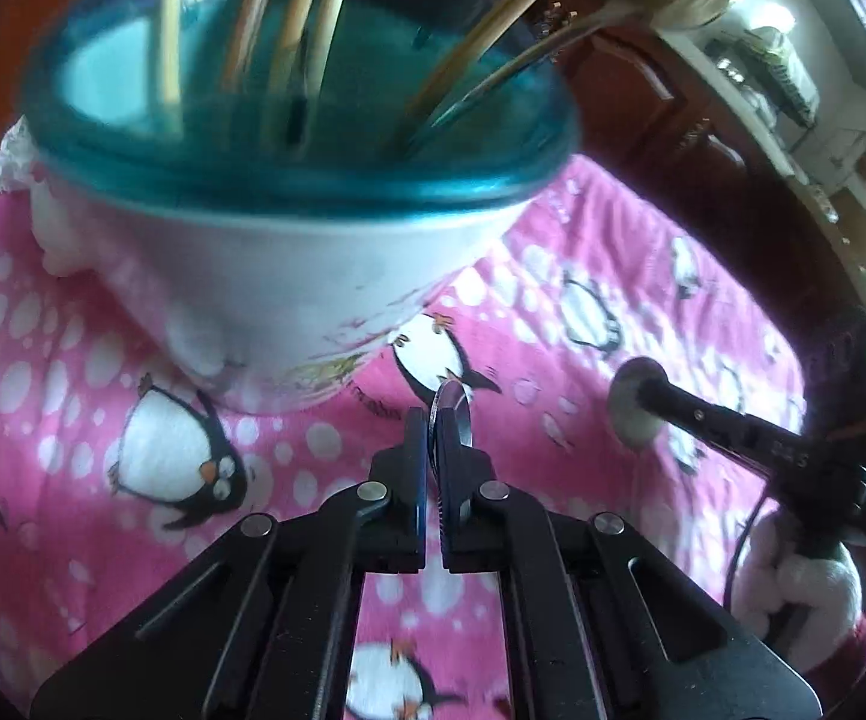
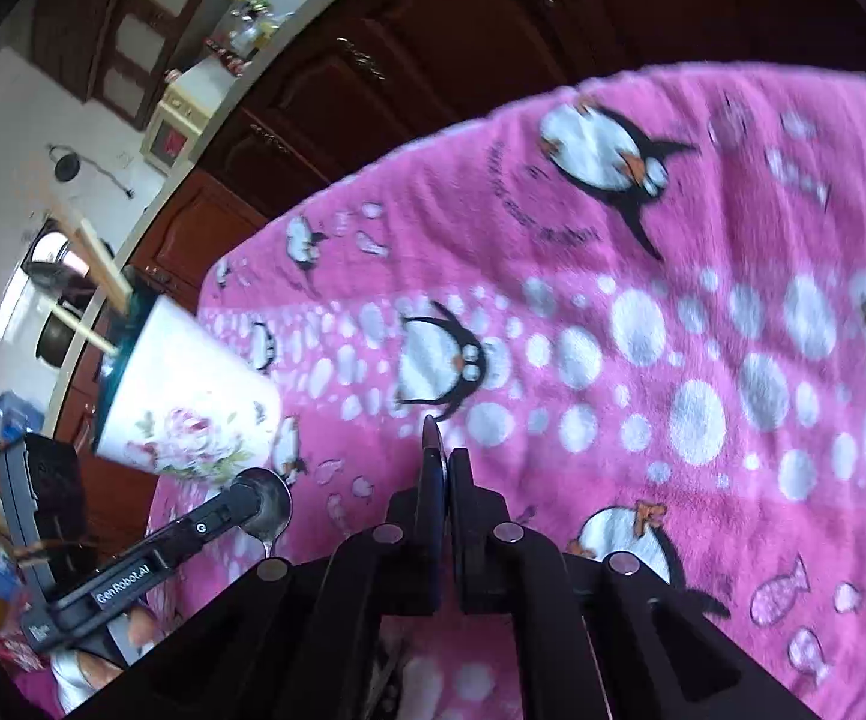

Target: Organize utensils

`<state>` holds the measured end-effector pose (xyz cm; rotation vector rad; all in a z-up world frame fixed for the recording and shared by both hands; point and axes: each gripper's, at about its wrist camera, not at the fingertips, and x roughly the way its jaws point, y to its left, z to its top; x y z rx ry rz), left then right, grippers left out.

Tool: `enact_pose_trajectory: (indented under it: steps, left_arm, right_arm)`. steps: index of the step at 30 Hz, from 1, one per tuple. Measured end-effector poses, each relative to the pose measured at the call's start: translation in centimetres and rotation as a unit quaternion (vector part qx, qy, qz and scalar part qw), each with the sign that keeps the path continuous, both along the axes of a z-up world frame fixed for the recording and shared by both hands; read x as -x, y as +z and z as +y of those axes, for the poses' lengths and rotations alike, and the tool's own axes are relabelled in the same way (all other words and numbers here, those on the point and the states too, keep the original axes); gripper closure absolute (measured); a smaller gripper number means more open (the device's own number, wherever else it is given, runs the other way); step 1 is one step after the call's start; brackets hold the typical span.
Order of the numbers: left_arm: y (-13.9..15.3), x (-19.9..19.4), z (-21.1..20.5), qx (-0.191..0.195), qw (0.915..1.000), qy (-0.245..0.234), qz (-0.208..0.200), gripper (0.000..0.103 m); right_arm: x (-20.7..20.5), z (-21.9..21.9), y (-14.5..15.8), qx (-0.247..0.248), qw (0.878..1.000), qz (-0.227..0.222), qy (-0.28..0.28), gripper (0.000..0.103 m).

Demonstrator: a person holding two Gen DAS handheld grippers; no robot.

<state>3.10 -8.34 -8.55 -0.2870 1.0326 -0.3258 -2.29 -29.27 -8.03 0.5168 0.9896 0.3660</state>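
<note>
L gripper [image 1: 433, 438] jaws nearly closed on a spoon [image 1: 455, 414], near the white cup [image 1: 276, 294] w/ chopsticks [image 1: 324, 30]. R gripper [image 2: 445, 468] jaws clamp a 2nd spoon [image 2: 431, 435] over pink penguin blanket [image 2: 703, 276].

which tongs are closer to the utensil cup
Left. The left tongs, gripping a spoon, sit just before the cup. The right tongs, also holding a spoon, are farther off to its side.
</note>
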Motion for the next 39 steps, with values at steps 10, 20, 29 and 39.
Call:
enact_pose_trajectory:
  steps: [10, 20, 29, 39]
  left_arm:
    - [7.2, 3.1, 2.8, 0.009, 0.9983, -0.024, -0.052, 0.102]
    - [16.9, 3.6, 7.0, 0.001, 0.9898, -0.013, -0.142, 0.102]
    - [22.0, 0.0, 11.0, -0.044, 0.9740, 0.041, -0.218, 0.102]
    - [19.9, -2.4, 11.5, -0.121, 0.9543, 0.078, -0.262, 0.102]
  right_arm:
    - [3.1, 0.7, 8.3, 0.028, 0.995, -0.092, 0.002, 0.102]
    - [3.7, 4.0, 17.3, 0.013, 0.983, -0.182, 0.012, 0.102]
    - [0.5, 10.2, 22.9, 0.032, 0.972, -0.233, 0.025, 0.102]
    - [-4.9, 15.8, 23.0, 0.108, 0.960, -0.256, 0.015, 0.102]
